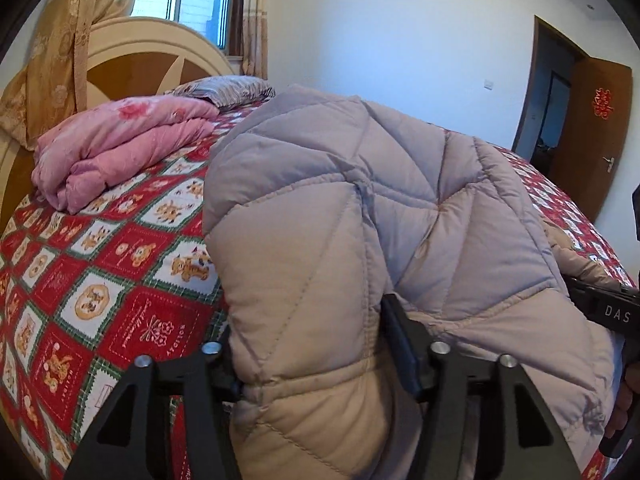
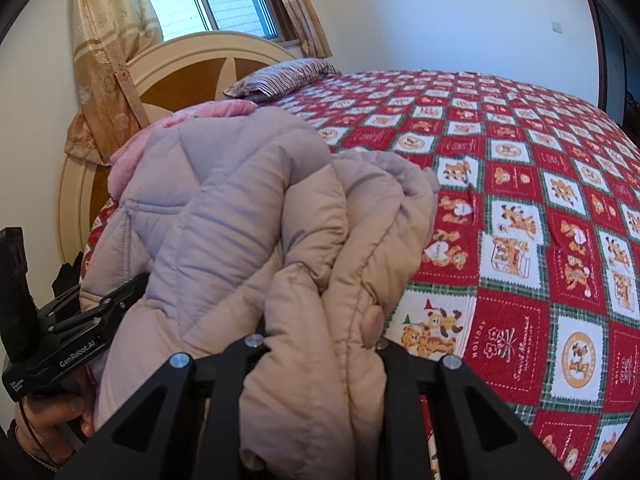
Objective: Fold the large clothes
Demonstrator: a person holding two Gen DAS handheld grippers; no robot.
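the quilted coat (image 1: 360, 208) is bulging up over the near edge of the patchwork bedspread (image 1: 100, 264). the left gripper (image 1: 320, 364) is standing with its fingers apart, a padded fold of the coat sitting between them. the right gripper (image 2: 320, 344) is clamping a bunched edge of the coat, snap button showing just beside one finger. a pink folded quilt (image 1: 120, 144) is lying farther up the bedspread.
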